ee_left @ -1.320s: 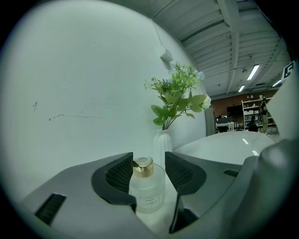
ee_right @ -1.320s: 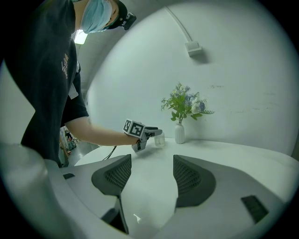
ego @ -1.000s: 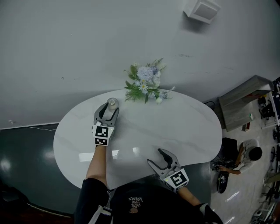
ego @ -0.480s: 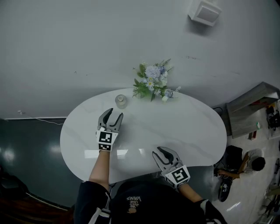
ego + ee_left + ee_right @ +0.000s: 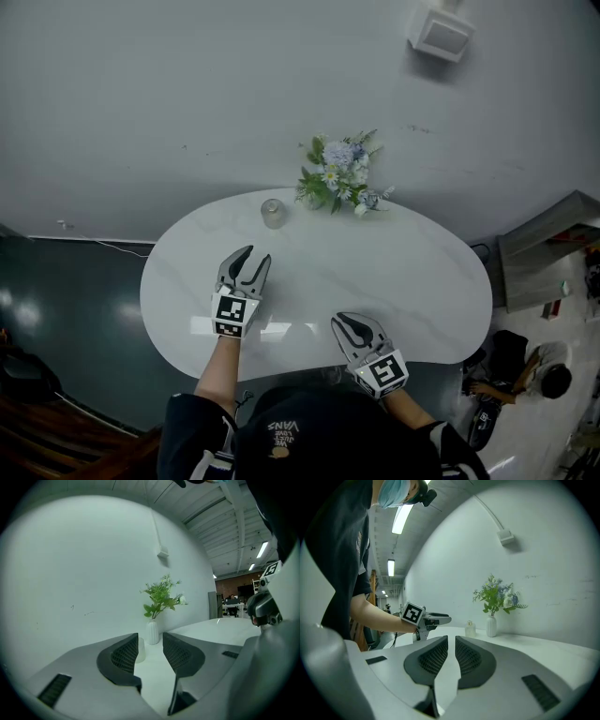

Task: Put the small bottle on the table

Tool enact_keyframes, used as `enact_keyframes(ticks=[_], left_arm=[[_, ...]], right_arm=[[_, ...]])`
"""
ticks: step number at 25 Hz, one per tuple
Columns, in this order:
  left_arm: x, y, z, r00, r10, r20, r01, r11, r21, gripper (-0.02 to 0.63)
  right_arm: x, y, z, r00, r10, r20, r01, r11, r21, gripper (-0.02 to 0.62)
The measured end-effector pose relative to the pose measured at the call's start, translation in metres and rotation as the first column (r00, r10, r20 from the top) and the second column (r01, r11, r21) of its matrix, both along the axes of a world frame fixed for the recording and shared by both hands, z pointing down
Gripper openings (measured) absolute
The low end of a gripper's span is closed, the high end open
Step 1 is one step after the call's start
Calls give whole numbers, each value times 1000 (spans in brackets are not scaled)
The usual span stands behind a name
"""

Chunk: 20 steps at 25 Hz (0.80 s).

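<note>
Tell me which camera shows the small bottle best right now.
The right gripper view: the small bottle stands whole and upright on the table, left of the vase. The head view shows the bottle tiny from above. In the left gripper view a jaw hides most of the bottle.

beyond the left gripper (image 5: 150,637), whose jaws have just been closing with nothing between the pads, the small bottle (image 5: 141,649) is half hidden behind the left-hand jaw, and its cap cannot be made out. in the head view the flowers (image 5: 339,176) past the jaws cover their vase (image 5: 152,633), and a person (image 5: 548,380) far to the right of the jaws is too small to tell more.
</note>
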<state>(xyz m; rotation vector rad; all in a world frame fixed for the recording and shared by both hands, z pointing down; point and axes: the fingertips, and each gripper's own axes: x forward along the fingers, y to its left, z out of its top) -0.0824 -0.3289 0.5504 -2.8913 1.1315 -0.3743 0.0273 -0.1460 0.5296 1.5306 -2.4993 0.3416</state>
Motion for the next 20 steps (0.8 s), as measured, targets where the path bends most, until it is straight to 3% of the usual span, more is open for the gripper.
enact_keyframes(ticks=[20], left_arm=[[-2, 118, -35, 997, -68, -25, 68, 997, 31, 35]], right_arm=[[13, 45, 1, 992, -115, 50, 113, 993, 38, 66]])
